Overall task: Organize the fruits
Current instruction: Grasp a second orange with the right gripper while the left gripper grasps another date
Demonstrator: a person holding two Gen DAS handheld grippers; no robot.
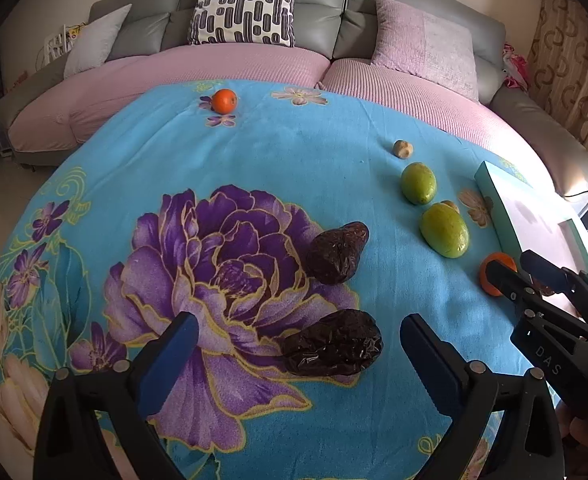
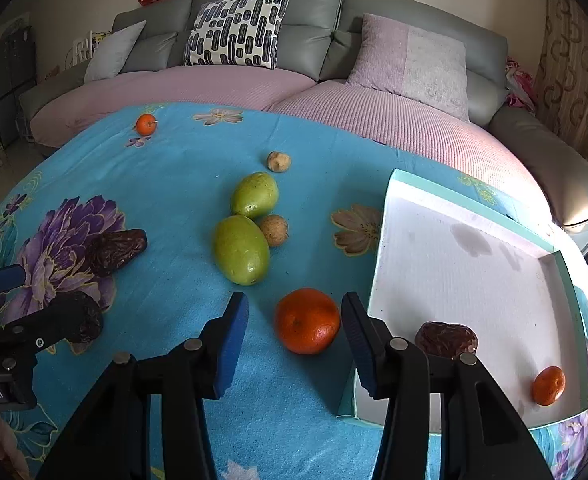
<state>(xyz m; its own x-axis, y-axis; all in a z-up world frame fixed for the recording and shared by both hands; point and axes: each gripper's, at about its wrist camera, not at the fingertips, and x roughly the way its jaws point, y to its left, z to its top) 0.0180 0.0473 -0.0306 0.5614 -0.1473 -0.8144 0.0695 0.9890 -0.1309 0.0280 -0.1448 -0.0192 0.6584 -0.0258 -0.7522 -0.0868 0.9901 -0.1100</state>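
The work surface is a table covered by a blue floral cloth [image 1: 294, 152]. A shallow white tray with a teal rim [image 2: 469, 280] sits at the right side of the cloth and serves as the reference landmark below.

Right gripper [image 2: 295, 334]: jaws apart, straddling a large orange [image 2: 307, 321] that rests on the cloth just left of the tray's near left corner. Neither blue pad visibly touches the fruit.

Left gripper [image 1: 297, 340]: jaws apart, well left of the tray. A dark wrinkled date [image 1: 333, 349] lies on the cloth between the fingers, closer to the right finger, with a gap on both sides. A second date [image 1: 335, 253] lies just beyond it, on the purple flower print.

Inside the tray: one date [image 2: 447, 339] near the near left edge, partly behind the right gripper's finger, and one small orange [image 2: 549, 385] near the near right corner.

On the cloth left of the tray: two green mangoes [image 2: 241, 249] [image 2: 254, 195], close to each other. A small tan round fruit [image 2: 274, 230] sits just beside both mangoes on their tray side. Another tan fruit [image 2: 278, 161] lies beyond them. A small orange [image 2: 146, 124] sits at the far edge of the cloth, well apart from the tray.

A grey sofa [image 2: 313, 24] with cushions stands behind the table.
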